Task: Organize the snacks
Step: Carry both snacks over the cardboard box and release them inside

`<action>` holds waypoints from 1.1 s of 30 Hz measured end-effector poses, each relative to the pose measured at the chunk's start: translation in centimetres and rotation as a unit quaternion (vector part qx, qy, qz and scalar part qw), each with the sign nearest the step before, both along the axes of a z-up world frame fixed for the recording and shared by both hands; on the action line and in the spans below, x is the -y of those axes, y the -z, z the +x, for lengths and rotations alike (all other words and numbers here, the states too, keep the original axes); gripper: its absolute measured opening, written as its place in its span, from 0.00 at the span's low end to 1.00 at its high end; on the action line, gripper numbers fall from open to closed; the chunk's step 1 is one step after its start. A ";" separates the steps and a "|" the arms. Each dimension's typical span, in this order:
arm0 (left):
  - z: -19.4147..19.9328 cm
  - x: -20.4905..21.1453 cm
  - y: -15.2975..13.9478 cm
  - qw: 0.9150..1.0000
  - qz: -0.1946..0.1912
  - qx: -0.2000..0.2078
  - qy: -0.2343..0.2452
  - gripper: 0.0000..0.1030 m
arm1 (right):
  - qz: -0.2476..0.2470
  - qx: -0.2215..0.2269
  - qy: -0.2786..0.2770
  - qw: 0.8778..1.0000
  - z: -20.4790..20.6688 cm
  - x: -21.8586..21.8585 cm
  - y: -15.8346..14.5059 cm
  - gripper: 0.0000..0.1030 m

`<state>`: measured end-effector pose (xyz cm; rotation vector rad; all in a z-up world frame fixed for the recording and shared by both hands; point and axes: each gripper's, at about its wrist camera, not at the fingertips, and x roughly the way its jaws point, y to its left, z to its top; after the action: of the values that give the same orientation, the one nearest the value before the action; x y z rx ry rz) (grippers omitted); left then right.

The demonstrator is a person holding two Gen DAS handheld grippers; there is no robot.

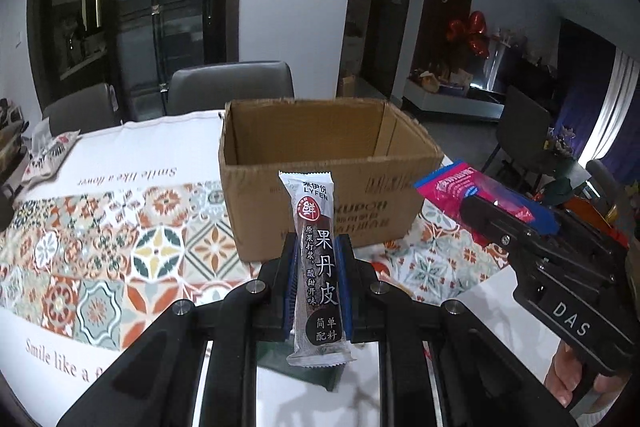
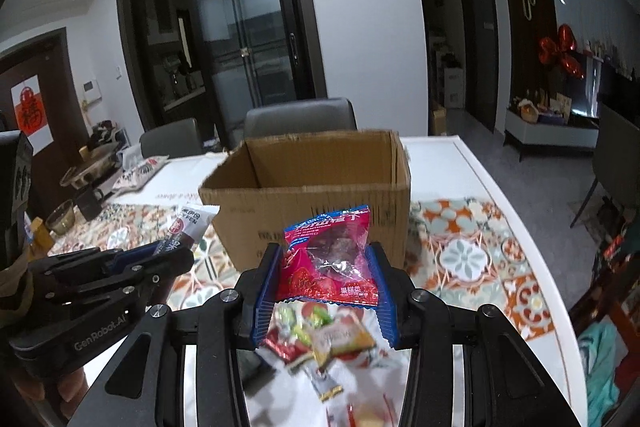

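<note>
**Snacks gripped above the table, box ahead of both grippers**

Chairs [image 1: 230, 87], two of them, are standing behind the table's [image 2: 480, 171] far edge, beyond the tips of both tools. A patterned cloth [image 1: 100, 255] is covering the table, and a printed pouch [image 1: 48, 155] is lying on it far to the left of the left gripper [image 1: 318, 283]. That gripper is pinching one long fruit leather bar [image 1: 316, 259] between its blue pads, the bar pointing straight forward along the fingers, its end poking out past the tips. One open cardboard box [image 1: 320, 171] is sitting directly ahead, its near wall standing between the tips and the hollow inside. To the right, the right gripper [image 2: 326, 275] is squeezing one pink candy bag [image 2: 330, 263] across its width, the bag lying flat between the fingers. Below it, a few loose wrapped snacks [image 2: 320, 335] are lying on the table; the blur is keeping me from counting them exactly.
</note>
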<state>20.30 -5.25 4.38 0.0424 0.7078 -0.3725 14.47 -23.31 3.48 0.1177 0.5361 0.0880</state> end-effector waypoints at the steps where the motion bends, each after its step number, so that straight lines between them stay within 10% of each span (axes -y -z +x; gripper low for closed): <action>1: 0.3 0.0 -0.3 1.000 0.002 0.003 0.000 0.18 | 0.000 0.004 -0.001 1.000 0.4 0.0 -0.5 0.43; 33: 13.6 2.1 -2.7 0.999 0.023 -0.021 0.031 0.18 | -0.020 -0.039 -0.025 0.999 13.8 0.6 -4.4 0.43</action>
<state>33.92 -7.31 7.05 0.1006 0.7588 -0.4181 28.23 -23.95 7.87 0.0694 0.6186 0.1226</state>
